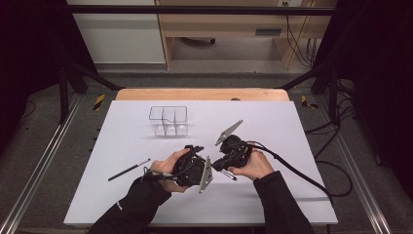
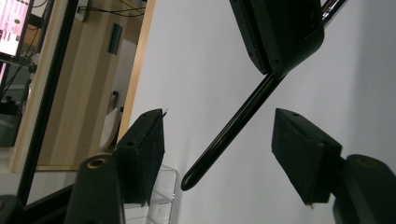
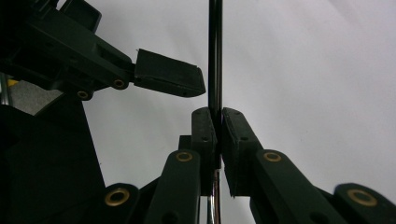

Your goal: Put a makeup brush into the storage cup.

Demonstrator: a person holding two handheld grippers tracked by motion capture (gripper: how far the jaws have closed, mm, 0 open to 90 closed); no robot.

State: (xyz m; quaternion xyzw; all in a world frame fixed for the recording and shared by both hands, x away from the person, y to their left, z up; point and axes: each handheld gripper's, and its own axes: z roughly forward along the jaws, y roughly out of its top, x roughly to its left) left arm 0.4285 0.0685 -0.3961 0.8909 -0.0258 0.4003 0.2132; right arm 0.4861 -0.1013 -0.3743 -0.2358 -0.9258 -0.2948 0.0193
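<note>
My right gripper (image 1: 217,165) (image 3: 216,135) is shut on a thin black stick (image 3: 215,56), which runs straight out between its pads. A short silvery end of the stick (image 1: 233,176) pokes out below the right hand. My left gripper (image 1: 198,152) (image 2: 219,158) faces it closely at mid-table. Its jaws stand apart, and the stick's rounded black tip (image 2: 229,133) hangs between them, touching neither pad. One left finger (image 3: 168,77) lies just beside the stick in the right gripper view. The right gripper's jaws (image 2: 280,32) show at the top of the left gripper view.
A second thin black brush (image 1: 129,169) lies on the white table sheet (image 1: 292,126), left of my left hand. A clear divided plastic box (image 1: 169,120) stands farther back, left of centre. Black cables trail off to the right.
</note>
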